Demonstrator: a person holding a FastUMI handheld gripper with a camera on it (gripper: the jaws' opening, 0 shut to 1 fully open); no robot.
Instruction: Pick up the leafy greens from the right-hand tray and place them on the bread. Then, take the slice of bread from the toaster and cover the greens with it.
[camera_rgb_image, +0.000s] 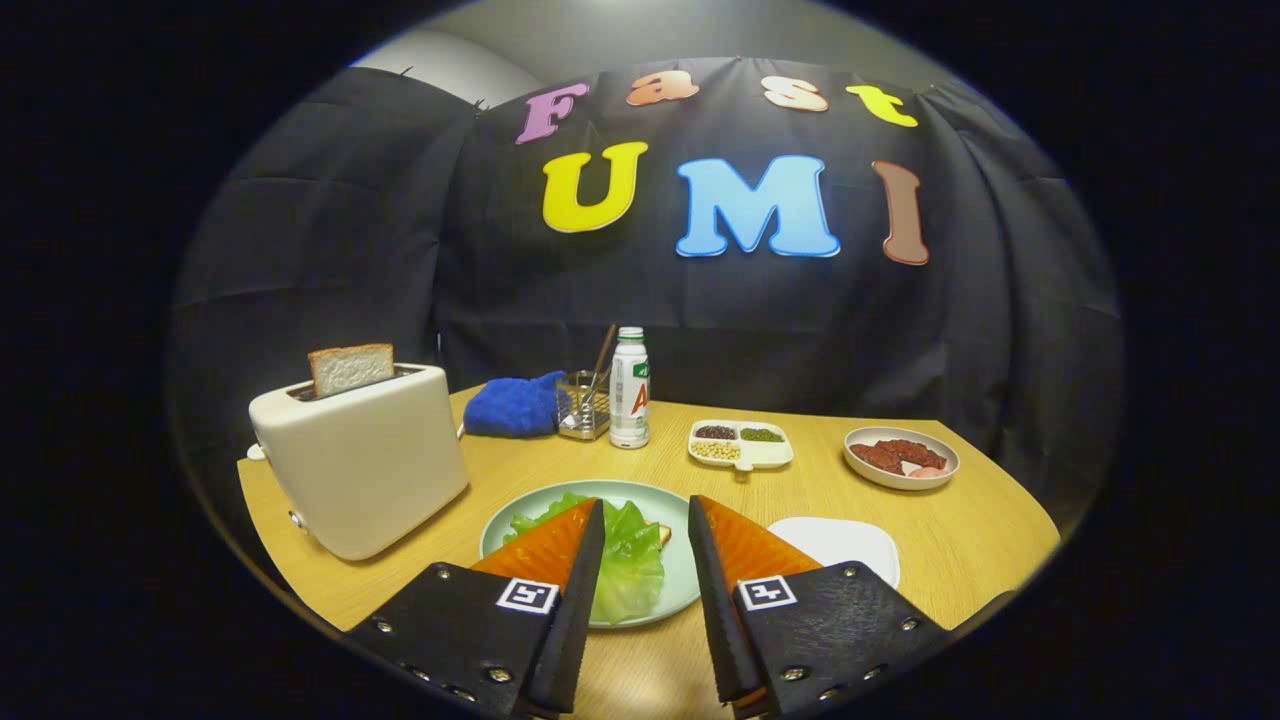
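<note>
The leafy greens (630, 560) lie on a pale green plate (620, 492), covering a slice of bread whose crust (664, 534) peeks out at their right edge. My gripper (646, 512) hovers open just above the plate, fingers apart with the greens showing between them and nothing held. A cream toaster (360, 475) stands to the left of the plate, with a slice of bread (350, 368) sticking up out of its slot. A white tray (840, 545) sits right of the plate, partly behind my right finger.
Beyond the plate stand a white bottle (629, 390), a wire holder with utensils (584, 405) and a blue cloth (514, 405). A divided dish of beans (740, 444) and a bowl of meat (900, 456) sit at the back right on the wooden table (960, 520).
</note>
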